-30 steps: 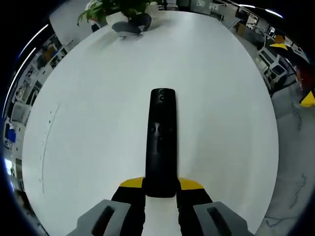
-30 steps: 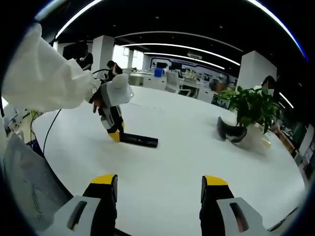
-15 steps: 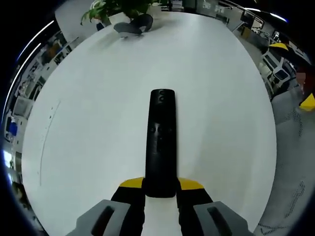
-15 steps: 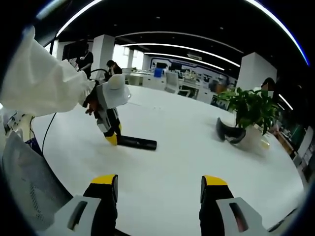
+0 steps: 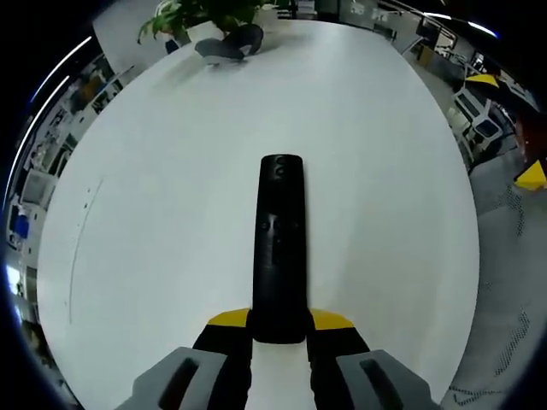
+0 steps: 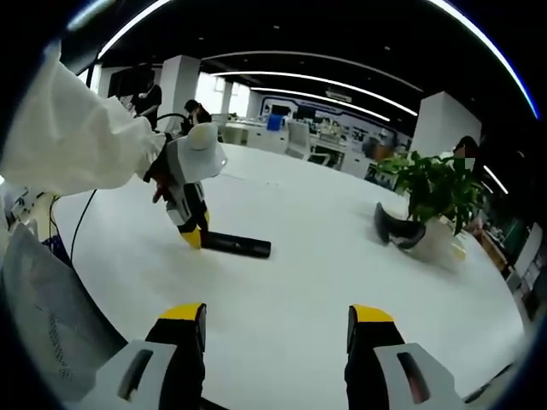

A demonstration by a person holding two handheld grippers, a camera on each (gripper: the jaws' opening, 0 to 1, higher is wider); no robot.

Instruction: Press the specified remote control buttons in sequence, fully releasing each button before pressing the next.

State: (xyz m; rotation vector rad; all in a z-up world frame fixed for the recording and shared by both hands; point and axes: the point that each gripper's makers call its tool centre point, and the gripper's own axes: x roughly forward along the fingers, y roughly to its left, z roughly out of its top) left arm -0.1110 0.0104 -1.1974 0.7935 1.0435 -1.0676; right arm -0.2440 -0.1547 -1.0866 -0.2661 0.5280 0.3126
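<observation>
A long black remote control [image 5: 279, 243] lies on the white table [image 5: 171, 171], its buttons facing up. My left gripper [image 5: 279, 325] is shut on the remote's near end, yellow-tipped jaws on either side of it. In the right gripper view the same remote [image 6: 237, 245] lies on the table with the left gripper [image 6: 193, 232] clamped on its left end, held by a person in a white sleeve [image 6: 68, 145]. My right gripper [image 6: 276, 329] hangs open above the table, well short of the remote, with nothing between its jaws.
A potted green plant [image 6: 438, 201] stands at the far side of the table with a dark curved object [image 6: 398, 229] next to it; both also appear as plant [image 5: 205, 13] and dark object [image 5: 226, 44]. Office desks and people lie beyond the table edge.
The left gripper stays clamped on the remote. Both views have shifted only slightly; the remote and the right gripper's open jaws stand as before.
</observation>
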